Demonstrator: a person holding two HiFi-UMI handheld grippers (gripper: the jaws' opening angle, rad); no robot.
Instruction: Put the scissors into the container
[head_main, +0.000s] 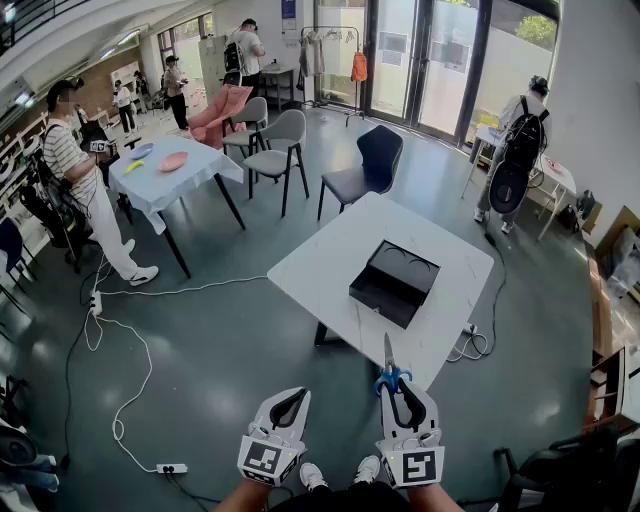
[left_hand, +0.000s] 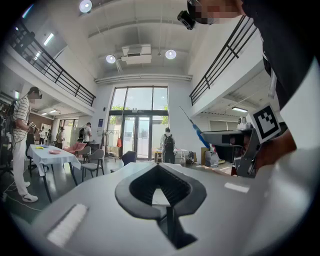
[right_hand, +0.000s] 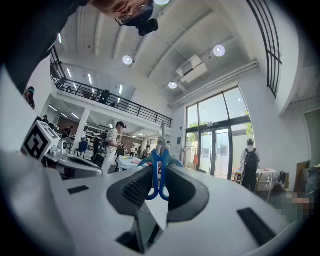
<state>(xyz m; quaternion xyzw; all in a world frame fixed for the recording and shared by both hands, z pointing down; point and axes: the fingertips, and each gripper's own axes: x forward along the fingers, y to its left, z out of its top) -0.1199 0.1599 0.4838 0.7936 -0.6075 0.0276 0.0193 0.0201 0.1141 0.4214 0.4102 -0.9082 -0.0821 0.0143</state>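
Note:
Blue-handled scissors stick up from my right gripper, blades pointing away toward the table; the jaws are shut on the handles. In the right gripper view the scissors stand upright between the jaws. My left gripper hangs beside it at the bottom of the head view, shut with nothing in it; its tips meet. The black open container lies on the white table, well ahead of both grippers.
A dark chair and two grey chairs stand beyond the table. A second table with plates is at left, a person beside it. Cables cross the floor at left. Another person stands at right.

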